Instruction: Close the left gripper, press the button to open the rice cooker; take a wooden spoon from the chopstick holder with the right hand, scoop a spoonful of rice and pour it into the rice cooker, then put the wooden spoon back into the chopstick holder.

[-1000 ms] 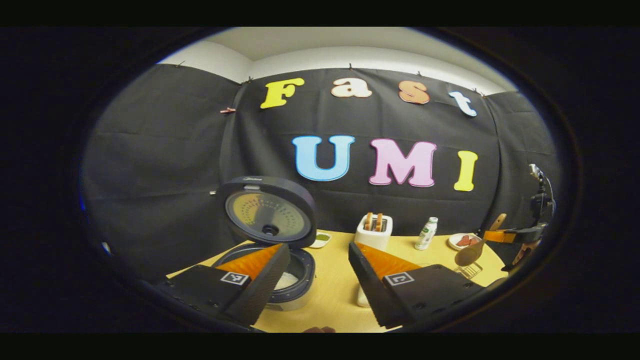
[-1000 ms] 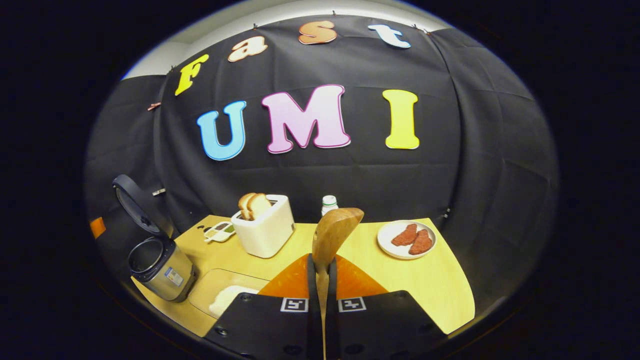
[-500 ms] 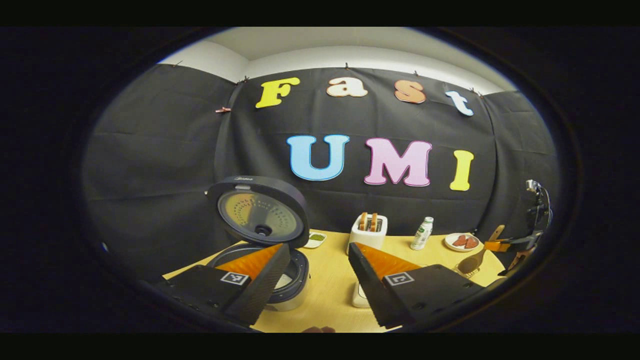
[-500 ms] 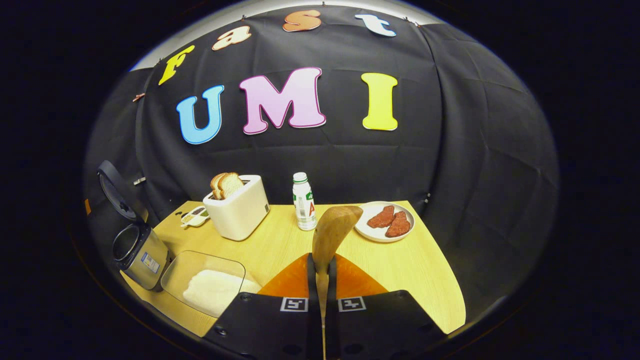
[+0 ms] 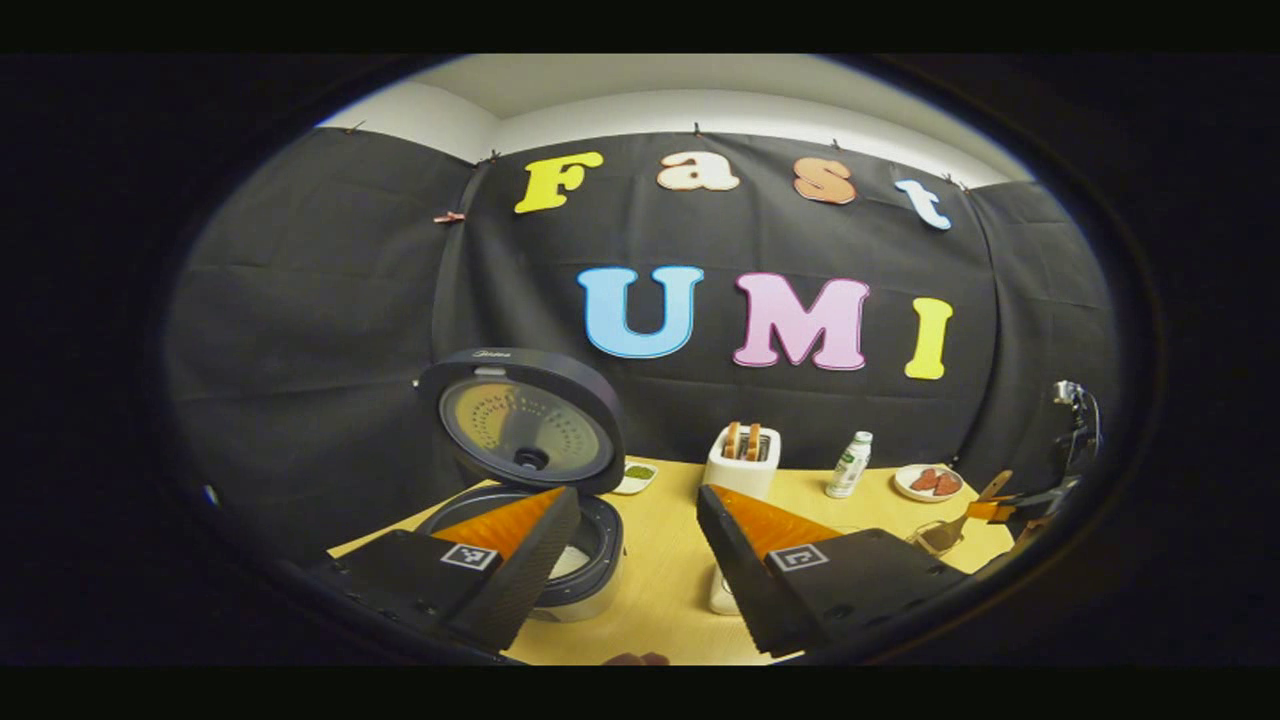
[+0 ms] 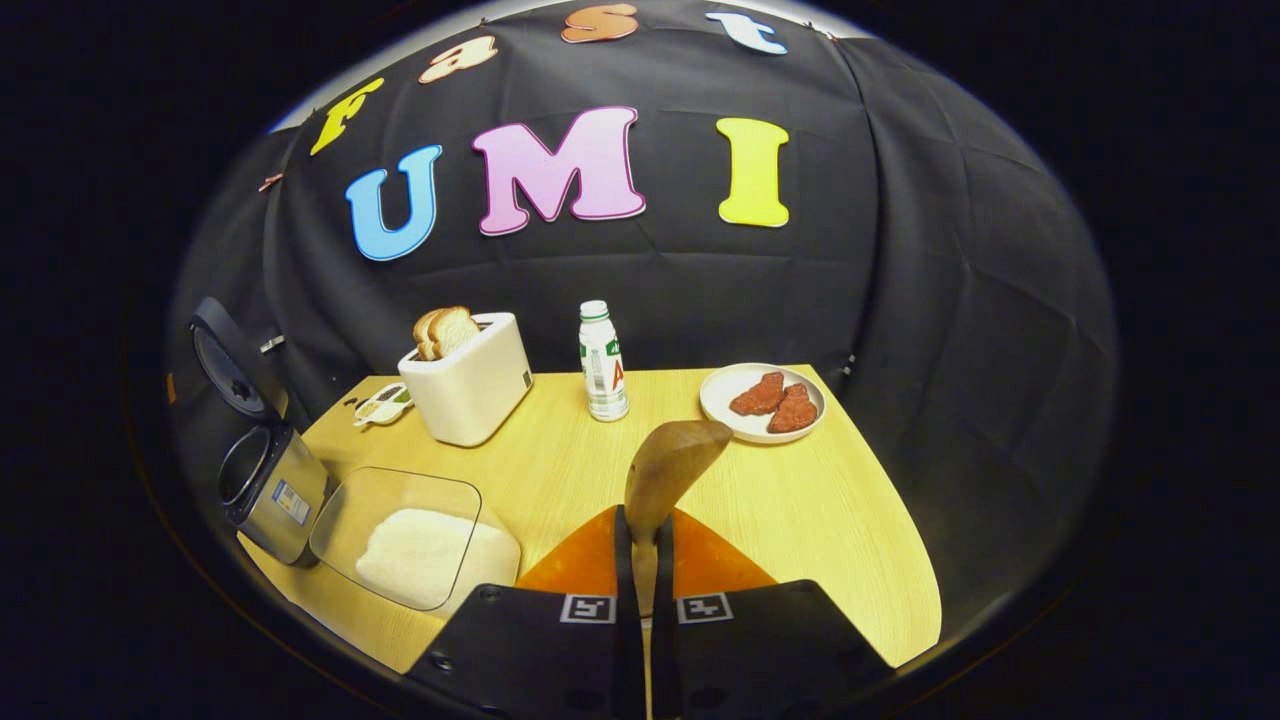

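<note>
The rice cooker stands open at the table's left end, its round lid upright, with something white in the pot. My left gripper is open just in front of it, and its left finger covers part of the rim. My right gripper is shut on the handle of the wooden spoon, whose bowl points forward above the table. In the left gripper view the right gripper holds the spoon low at the table's right end. The glass dish of rice lies beside the cooker.
A white toaster holding bread slices, a small bottle and a plate of meat line the back of the wooden table. A small dish sits behind the toaster's left side.
The right gripper view has tilted down, so more of the table and rice dish shows. In the left gripper view the right gripper and spoon have sunk lower and to the right.
</note>
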`<state>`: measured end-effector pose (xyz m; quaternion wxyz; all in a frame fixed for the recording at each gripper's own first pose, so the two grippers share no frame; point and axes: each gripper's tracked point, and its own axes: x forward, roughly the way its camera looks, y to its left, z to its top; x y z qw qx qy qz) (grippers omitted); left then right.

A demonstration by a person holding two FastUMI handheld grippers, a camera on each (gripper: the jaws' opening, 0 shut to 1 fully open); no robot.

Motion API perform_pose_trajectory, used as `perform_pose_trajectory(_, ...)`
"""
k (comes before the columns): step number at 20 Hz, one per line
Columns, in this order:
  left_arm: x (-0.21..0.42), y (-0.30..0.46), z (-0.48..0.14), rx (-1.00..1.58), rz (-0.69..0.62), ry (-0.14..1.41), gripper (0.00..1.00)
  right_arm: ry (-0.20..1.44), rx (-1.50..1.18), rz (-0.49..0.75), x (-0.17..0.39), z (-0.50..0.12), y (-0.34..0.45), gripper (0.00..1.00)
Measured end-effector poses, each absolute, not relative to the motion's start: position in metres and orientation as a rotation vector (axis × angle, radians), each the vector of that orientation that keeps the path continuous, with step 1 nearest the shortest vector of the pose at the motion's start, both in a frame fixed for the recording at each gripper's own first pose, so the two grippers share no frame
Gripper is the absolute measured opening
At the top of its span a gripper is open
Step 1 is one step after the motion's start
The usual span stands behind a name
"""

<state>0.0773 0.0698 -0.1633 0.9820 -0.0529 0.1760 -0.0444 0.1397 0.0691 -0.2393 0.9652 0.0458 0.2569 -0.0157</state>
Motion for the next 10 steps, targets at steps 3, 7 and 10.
perform_pose_trajectory(3,0.075,0.071,-0.162,-0.102,-0.091,0.355,0.83,0.56,0.111,-0.045,0.135,-0.252,0.066,0.11)
perform_pose_trajectory(7,0.073,0.075,-0.162,-0.111,-0.083,0.354,0.83,0.558,0.13,-0.096,0.131,-0.251,0.053,0.19)
perform_pose_trajectory(10,0.073,0.076,-0.162,-0.112,-0.082,0.35,0.83,0.55,0.133,-0.122,0.127,-0.247,0.045,0.25)
